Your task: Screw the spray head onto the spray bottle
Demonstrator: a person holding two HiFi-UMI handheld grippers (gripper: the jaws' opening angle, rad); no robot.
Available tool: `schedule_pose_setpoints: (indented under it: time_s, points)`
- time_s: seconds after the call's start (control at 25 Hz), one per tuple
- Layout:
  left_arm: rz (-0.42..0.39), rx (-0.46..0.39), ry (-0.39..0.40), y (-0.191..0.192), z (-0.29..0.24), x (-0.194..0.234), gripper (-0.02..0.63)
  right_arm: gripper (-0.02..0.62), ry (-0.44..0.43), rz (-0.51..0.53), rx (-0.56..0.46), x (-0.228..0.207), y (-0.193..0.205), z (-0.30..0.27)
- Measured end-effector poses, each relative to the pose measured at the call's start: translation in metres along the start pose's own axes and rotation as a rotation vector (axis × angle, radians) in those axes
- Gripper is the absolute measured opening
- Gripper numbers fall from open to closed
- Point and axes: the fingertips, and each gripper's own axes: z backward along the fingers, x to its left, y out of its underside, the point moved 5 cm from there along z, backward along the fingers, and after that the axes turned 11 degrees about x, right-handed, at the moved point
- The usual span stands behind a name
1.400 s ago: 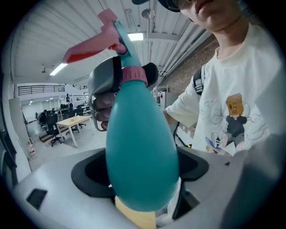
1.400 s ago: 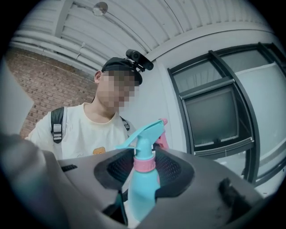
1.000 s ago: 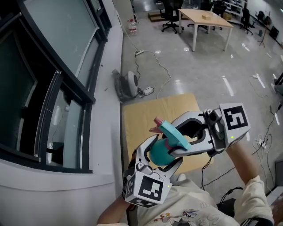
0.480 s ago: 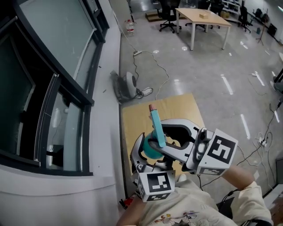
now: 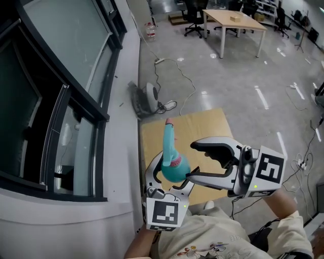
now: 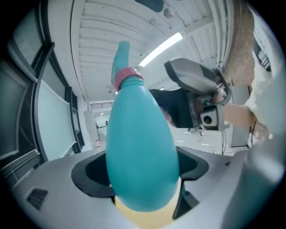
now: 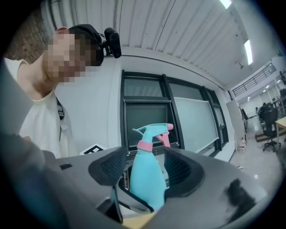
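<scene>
Close in front of the person's pale shirt [image 5: 202, 238], the left gripper [image 5: 170, 174] is clamped on the belly of a teal spray bottle [image 5: 172, 168] and holds it up, roughly upright. The bottle is glossy and pear-shaped, narrowing to a pink collar [image 7: 144, 145]. On top of that sits the teal spray head [image 5: 168, 137], with a pink nozzle tip [image 7: 169, 127]. Just beside it, the right gripper [image 5: 191, 161] lies about level. Its jaws have just been opening and now stand apart, with the bottle seen between them but neither pad pressing on it. Behind the bottle from the head view is a tan wooden board [image 5: 202, 124]. Past that, polished grey floor [image 5: 228, 76] stretches away. A small round appliance [image 5: 151, 93] and loose cables [image 5: 187, 76] lie by the wall, under tall dark-framed windows [image 5: 61, 76]. Farther back is a light wooden desk [image 5: 235, 20] with black office chairs [image 5: 195, 15] around it.
</scene>
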Motion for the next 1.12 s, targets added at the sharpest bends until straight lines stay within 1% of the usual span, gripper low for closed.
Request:
schedule_pose_setpoints:
  time_s: [0.04, 0.12, 0.24, 0.32, 0.36, 0.44, 0.64, 0.68, 0.72, 0.76, 0.8, 0.92, 1.12]
  points:
    - [-0.028, -0.029, 0.047, 0.002, 0.003, 0.001, 0.431, 0.253, -0.019, 0.004, -0.005, -0.003, 0.0, 0.004]
    - [-0.109, -0.062, 0.158, 0.009, 0.011, -0.001, 0.431, 0.272, -0.099, -0.017, -0.018, -0.01, -0.002, 0.01]
    - [-0.223, -0.079, 0.342, 0.001, 0.022, -0.024, 0.431, 0.295, -0.295, -0.073, -0.028, -0.018, -0.017, 0.028]
    - [-0.263, -0.082, 0.451, -0.003, 0.029, -0.039, 0.431, 0.298, -0.44, -0.08, -0.031, -0.016, -0.023, 0.034]
    - [-0.278, -0.08, 0.491, -0.003, 0.032, -0.043, 0.431, 0.298, -0.507, -0.072, -0.029, -0.014, -0.023, 0.032]
    - [-0.306, -0.071, 0.536, 0.0, 0.035, -0.049, 0.431, 0.296, -0.616, -0.057, -0.002, -0.001, -0.021, 0.023]
    - [-0.336, -0.045, 0.576, 0.002, 0.034, -0.062, 0.431, 0.289, -0.787, -0.015, 0.086, 0.03, -0.01, 0.01]
    - [-0.342, -0.042, 0.583, 0.001, 0.034, -0.062, 0.431, 0.28, -0.806, -0.008, 0.098, 0.032, -0.01, 0.01]
    - [-0.351, -0.038, 0.589, 0.0, 0.035, -0.063, 0.431, 0.251, -0.813, -0.001, 0.11, 0.033, -0.01, 0.01]
    - [-0.361, -0.033, 0.593, -0.001, 0.035, -0.063, 0.431, 0.169, -0.815, 0.004, 0.122, 0.033, -0.011, 0.011]
    - [-0.369, -0.025, 0.598, 0.0, 0.035, -0.064, 0.431, 0.137, -0.816, 0.011, 0.137, 0.033, -0.011, 0.011]
    - [-0.362, 0.023, 0.63, 0.002, 0.037, -0.067, 0.431, 0.133, -0.819, 0.046, 0.191, 0.035, -0.012, 0.012]
    - [-0.326, 0.128, 0.675, 0.004, 0.036, -0.069, 0.431, 0.13, -0.758, 0.163, 0.296, 0.033, -0.013, 0.014]
